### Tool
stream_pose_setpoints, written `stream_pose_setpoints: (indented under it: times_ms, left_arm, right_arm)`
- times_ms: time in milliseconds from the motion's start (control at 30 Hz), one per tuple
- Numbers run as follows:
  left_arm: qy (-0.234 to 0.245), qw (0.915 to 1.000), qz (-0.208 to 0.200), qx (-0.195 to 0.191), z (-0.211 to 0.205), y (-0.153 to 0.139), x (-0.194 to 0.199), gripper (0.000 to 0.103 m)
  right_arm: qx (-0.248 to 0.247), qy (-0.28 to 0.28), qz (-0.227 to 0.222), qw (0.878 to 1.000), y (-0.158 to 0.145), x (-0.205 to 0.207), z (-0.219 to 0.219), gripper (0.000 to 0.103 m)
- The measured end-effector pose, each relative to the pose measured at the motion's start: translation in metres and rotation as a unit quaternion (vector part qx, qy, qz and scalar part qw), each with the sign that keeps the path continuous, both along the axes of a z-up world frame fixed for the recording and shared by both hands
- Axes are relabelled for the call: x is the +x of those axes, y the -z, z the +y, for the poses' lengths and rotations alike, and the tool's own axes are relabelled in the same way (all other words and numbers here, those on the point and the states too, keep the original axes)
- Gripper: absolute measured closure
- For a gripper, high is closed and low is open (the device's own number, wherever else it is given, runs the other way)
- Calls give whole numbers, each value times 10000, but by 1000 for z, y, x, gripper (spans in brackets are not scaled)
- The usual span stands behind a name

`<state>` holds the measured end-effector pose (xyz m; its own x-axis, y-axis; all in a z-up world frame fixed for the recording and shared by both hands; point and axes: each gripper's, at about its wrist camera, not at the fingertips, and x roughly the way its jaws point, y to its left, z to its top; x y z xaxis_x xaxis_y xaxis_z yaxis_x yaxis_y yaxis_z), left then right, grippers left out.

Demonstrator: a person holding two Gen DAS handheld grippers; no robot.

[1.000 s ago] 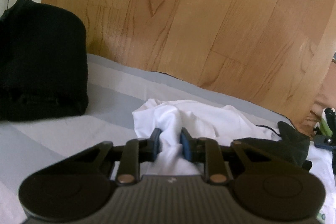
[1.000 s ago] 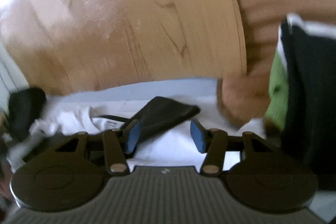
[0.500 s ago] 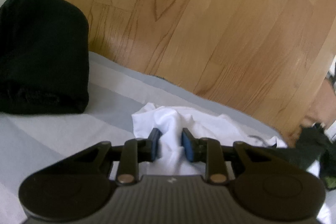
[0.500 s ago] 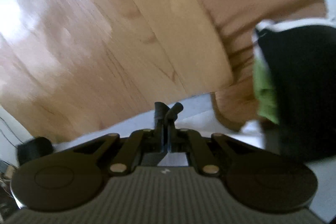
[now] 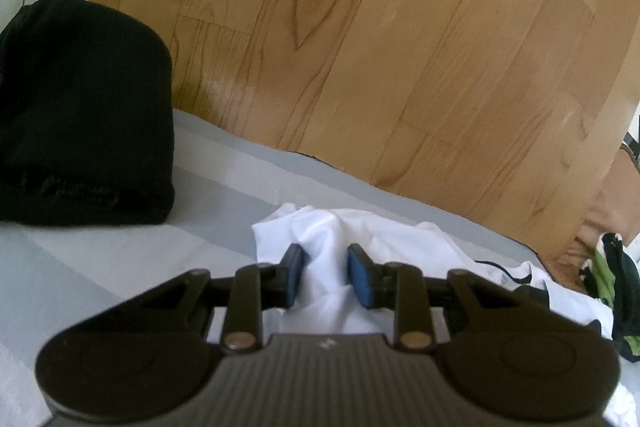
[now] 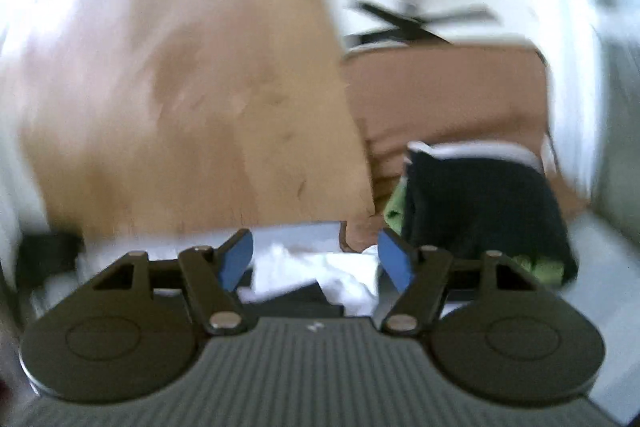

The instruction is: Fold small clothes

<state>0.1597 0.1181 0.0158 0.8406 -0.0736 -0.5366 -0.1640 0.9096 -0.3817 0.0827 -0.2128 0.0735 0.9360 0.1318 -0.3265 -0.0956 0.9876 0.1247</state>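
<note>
The left tongs (image 5: 325,279) have just been opening around the white shirt (image 5: 360,239) on the bed (image 5: 120,247); the right tongs (image 6: 316,259), just opened, stand apart and empty, near the shirt, to grab it next

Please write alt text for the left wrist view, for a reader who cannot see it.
The left gripper has a bunched white garment between its fingers, on a grey sheet. A folded black cloth lies at left, with wooden floor behind.
</note>
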Motion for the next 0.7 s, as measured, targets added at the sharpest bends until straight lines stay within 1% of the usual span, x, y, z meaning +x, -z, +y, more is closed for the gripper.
stream_pose_setpoints:
  times_ms: [33,67,100,133,167,200,233,267,333,367,400,433,467,500,567,633,700]
  left_arm:
    - [-1,10000,4,13,0,0,0,75]
    - [0,10000,10,22,-1,0,0,75]
    - [3,10000,19,32,-1,0,0,75]
    - [5,10000,25,34,-1,0,0,75]
    - [4,10000,29,31,-1,0,0,75]
    - [6,10000,34,23,-1,0,0,75]
    - [2,10000,39,11,-1,1,0,74]
    - [1,10000,44,-8,0,1,1,74]
    - [0,10000,51,-37,0,2,1,74]
    - [-1,10000,53,-46,1,2,2,74]
    - [-2,10000,56,-55,1,2,2,74]
    - [-4,10000,55,-59,1,2,2,74]
    - [-11,10000,52,-63,1,2,2,74]
    - [-10,10000,50,-66,1,3,2,74]
    - [-18,10000,36,-62,1,3,1,74]
    - [-37,10000,20,-82,2,3,0,73]
    - [-37,9999,24,-106,2,3,0,73]
  right_arm:
    - [-846,-338,-109,9958,9,-4,17,32]
    - [-1578,-628,-155,9854,17,-4,32,34]
    - [-2245,-879,-122,9704,28,-2,45,36]
    - [-2646,-1012,-14,9590,35,2,52,39]
    - [-2833,-1116,150,9524,41,10,56,47]
    - [-2834,-1189,363,9509,46,20,55,49]
    - [-2770,-1183,500,9523,48,30,51,49]
    - [-2713,-1154,578,9538,50,40,46,49]
    - [-2564,-1289,763,9549,54,60,35,47]
    - [-2465,-1332,905,9557,55,69,32,48]
    - [-2348,-1332,1053,9571,57,77,25,54]
    - [-2210,-1375,1171,9584,56,78,24,68]
    - [-2002,-1465,1274,9603,53,79,20,96]
    - [-1802,-1511,1356,9625,47,76,17,95]
    - [-1540,-1520,1309,9675,28,50,22,96]
    - [-963,-1740,1300,9714,4,31,19,96]
    - [-509,-1851,1131,9749,-23,18,17,96]
